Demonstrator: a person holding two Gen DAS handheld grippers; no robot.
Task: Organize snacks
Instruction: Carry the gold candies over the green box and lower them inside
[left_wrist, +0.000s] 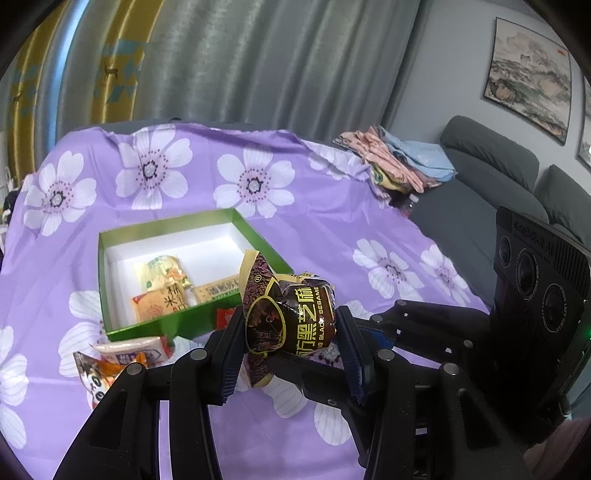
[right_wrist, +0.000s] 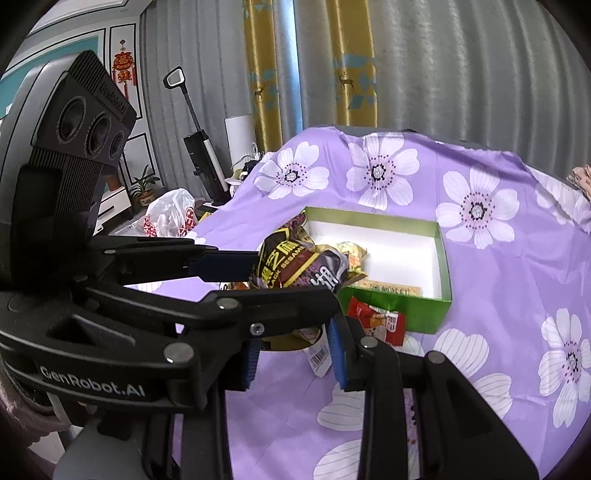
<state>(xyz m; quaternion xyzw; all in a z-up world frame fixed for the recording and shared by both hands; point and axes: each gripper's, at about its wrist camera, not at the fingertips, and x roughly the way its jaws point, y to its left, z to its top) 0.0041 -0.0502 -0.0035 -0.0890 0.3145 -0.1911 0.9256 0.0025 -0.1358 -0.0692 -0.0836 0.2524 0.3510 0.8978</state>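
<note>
Left claw (left_wrist: 291, 354): clenched on black sesame packet (left_wrist: 291, 317), held clear of the bench, probably for transfer.
Green box (left_wrist: 162, 325): open-topped, holds several snacks; likely the target.
Right claw (right_wrist: 295, 365): grasping a barcoded wrapper (right_wrist: 318, 355).

Sesame snack packet (left_wrist: 291, 317): glossy crinkled foil-plastic. Green box (left_wrist: 273, 254): shiny card outside, matt white inside. Tablecloth (left_wrist: 332, 229): smooth thin purple cloth, creased. Left gripper (left_wrist: 291, 350): matt black plastic, ribbed pads.
</note>
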